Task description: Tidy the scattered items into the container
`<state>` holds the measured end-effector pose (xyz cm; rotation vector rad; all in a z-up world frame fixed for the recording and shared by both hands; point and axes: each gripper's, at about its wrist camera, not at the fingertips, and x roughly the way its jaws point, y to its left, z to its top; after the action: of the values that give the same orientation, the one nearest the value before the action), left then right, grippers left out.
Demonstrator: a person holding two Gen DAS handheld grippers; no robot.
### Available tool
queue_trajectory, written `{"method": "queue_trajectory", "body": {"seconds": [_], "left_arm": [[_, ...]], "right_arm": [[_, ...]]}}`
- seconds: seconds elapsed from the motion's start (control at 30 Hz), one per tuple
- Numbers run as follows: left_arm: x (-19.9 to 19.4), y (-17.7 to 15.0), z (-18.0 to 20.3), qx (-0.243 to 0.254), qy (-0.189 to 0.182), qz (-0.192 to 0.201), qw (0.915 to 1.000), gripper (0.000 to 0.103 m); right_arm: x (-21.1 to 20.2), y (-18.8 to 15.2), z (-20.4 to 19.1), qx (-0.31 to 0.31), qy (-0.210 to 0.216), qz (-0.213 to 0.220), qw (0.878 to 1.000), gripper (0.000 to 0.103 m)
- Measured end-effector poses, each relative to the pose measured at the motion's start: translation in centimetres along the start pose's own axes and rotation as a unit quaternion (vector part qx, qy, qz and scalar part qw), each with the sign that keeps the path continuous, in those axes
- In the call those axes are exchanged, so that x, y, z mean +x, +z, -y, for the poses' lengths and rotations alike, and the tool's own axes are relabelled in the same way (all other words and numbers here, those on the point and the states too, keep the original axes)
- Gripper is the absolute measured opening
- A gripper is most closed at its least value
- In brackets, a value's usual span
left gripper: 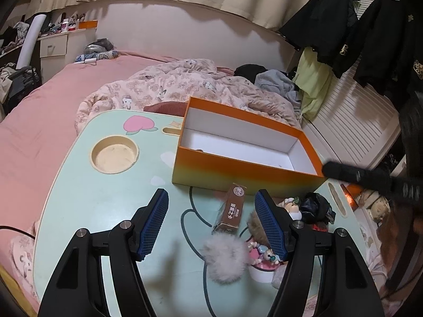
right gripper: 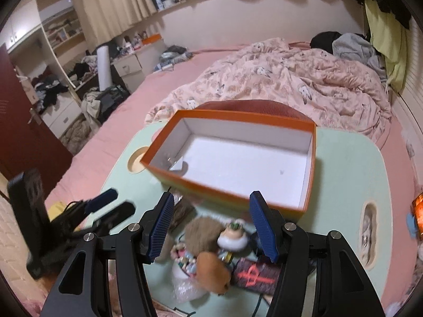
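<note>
An open orange box (left gripper: 246,171) with a white inside stands on a mint-green lap table (left gripper: 105,200). In front of it lie a brown carton (left gripper: 232,208), a grey pom-pom (left gripper: 224,259), a bead bracelet (left gripper: 261,251) and a black crumpled item (left gripper: 317,208). My left gripper (left gripper: 211,192) is open above the carton and touches nothing. My right gripper (right gripper: 211,195) hangs open at the box's near wall (right gripper: 224,195). Beneath it lie a white-and-green figurine (right gripper: 232,235), brown plush pieces (right gripper: 214,266) and a dark pouch (right gripper: 253,274). A small pale item (right gripper: 177,165) lies inside the box.
The table rests on a pink bed (left gripper: 39,121) with a rumpled quilt (right gripper: 290,87) behind the box. A round cup recess (left gripper: 115,154) is at the table's left and a slot (right gripper: 367,235) at its right. My left gripper (right gripper: 123,200) shows blurred in the right wrist view.
</note>
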<state>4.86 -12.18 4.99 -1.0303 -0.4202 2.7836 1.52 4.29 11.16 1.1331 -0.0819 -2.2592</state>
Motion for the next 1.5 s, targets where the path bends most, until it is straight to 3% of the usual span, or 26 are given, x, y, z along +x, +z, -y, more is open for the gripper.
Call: {"method": "queue_trajectory", "body": {"seconds": [0.17, 0.37, 0.63, 0.8, 0.93, 1.17, 1.5], "left_arm": [[-0.1, 0.1, -0.5, -0.006, 0.001, -0.001, 1.0000, 0.068], [-0.6, 0.2, -1.1, -0.008, 0.004, 0.006, 0.9999, 0.068], [-0.5, -0.1, -1.2, -0.012, 0.005, 0.006, 0.9999, 0.068], [-0.3, -0.1, -1.0, -0.010, 0.006, 0.002, 0.9999, 0.068], [-0.3, -0.2, -0.6, -0.003, 0.006, 0.000, 1.0000, 0.068], [-0.4, -0.3, -0.5, 0.000, 0.007, 0.000, 1.0000, 0.068], [-0.3, -0.3, -0.9, -0.010, 0.015, -0.002, 0.9998, 0.068]], "right_arm": [[3.2, 3.3, 0.8, 0.017, 0.017, -0.076, 0.997, 0.059], [7.1, 5.7, 2.8, 0.042, 0.023, -0.172, 0.984, 0.059], [11.0, 5.6, 5.1, 0.069, 0.007, -0.270, 0.960, 0.058], [11.8, 5.6, 4.7, 0.041, -0.012, -0.299, 0.953, 0.057], [13.0, 5.3, 3.9, -0.018, -0.071, -0.327, 0.942, 0.057], [14.1, 4.8, 2.7, -0.073, -0.124, -0.341, 0.929, 0.057], [13.9, 4.2, 1.3, -0.122, -0.126, -0.331, 0.927, 0.056]]}}
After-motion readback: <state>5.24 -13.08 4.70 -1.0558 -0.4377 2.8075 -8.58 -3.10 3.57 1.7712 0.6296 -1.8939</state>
